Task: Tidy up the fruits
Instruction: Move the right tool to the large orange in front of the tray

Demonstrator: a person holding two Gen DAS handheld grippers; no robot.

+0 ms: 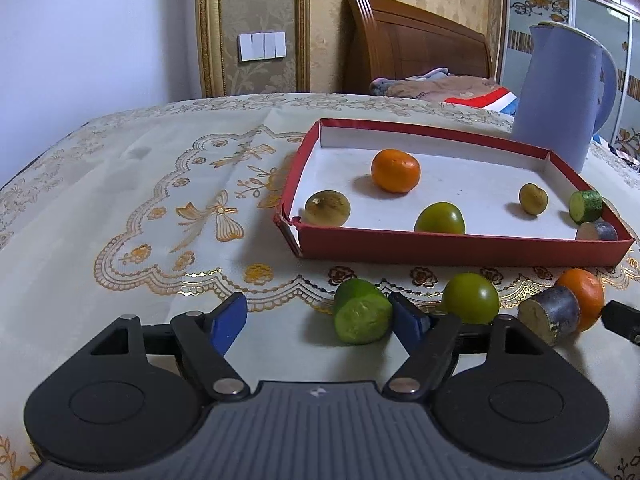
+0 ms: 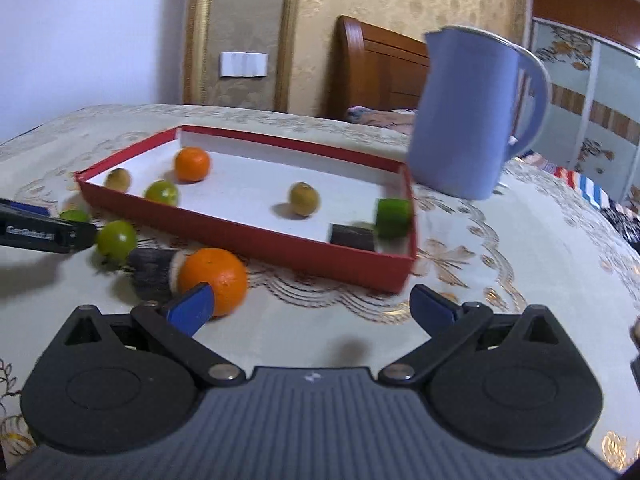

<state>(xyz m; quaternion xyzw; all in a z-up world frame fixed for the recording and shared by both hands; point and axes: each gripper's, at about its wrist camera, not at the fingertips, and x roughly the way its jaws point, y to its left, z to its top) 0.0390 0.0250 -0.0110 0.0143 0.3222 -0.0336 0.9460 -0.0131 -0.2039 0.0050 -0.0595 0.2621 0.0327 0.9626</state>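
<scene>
A red tray (image 1: 460, 246) holds an orange (image 1: 396, 170), a green fruit (image 1: 440, 218), two brownish fruits, a cucumber piece (image 1: 586, 206) and a dark purple piece (image 1: 598, 231). In front of it on the cloth lie a cucumber piece (image 1: 362, 312), a green fruit (image 1: 471, 298), a dark purple cylinder (image 1: 548, 314) and an orange (image 2: 214, 280). My left gripper (image 1: 320, 320) is open, with the loose cucumber piece between its fingers, close to the right one. My right gripper (image 2: 312, 306) is open; the loose orange sits just beyond its left finger, outside the gap.
A tall blue kettle (image 2: 468, 120) stands behind the tray's right corner. The table carries a cream embroidered cloth (image 1: 160, 200) with bare cloth left of the tray. A wooden headboard and bedding lie beyond the far edge.
</scene>
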